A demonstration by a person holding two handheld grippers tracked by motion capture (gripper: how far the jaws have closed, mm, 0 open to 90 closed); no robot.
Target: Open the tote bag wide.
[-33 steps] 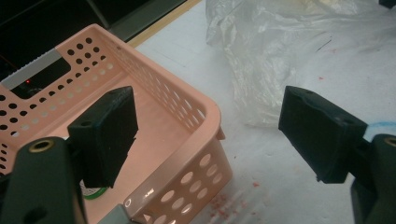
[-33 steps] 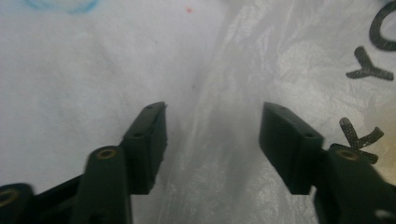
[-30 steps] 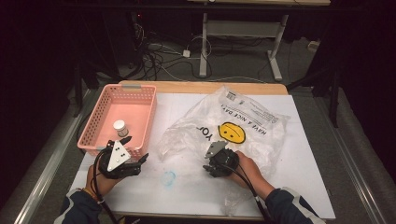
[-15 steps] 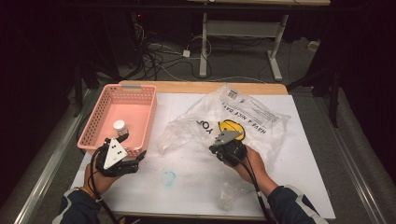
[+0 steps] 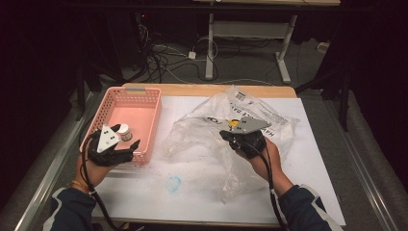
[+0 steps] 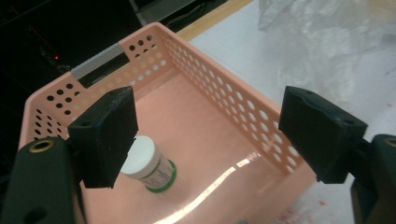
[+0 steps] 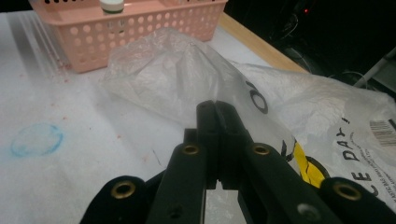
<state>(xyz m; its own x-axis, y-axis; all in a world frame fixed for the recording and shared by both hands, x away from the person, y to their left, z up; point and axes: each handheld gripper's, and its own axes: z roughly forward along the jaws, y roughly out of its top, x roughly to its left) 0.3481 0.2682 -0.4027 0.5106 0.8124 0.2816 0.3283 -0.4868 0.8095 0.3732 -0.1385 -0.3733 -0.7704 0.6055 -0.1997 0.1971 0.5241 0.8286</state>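
On the worktop (image 5: 308, 192) a basket (image 5: 144, 98) stands at the left, toward the far edge, and a small jar (image 5: 124, 132) sits upright in it near its front end. To the right of the basket, across the middle of the worktop, lies a crumpled plastic bag (image 5: 202, 139); the right gripper (image 5: 230, 136) is over the bag's middle with a fold of the bag between its jaws, while the left gripper (image 5: 126, 144) hangs above the basket's near end, just in front of the jar. A drawn ring (image 5: 173, 183) lies on the worktop in front of the bag, between the two hands.
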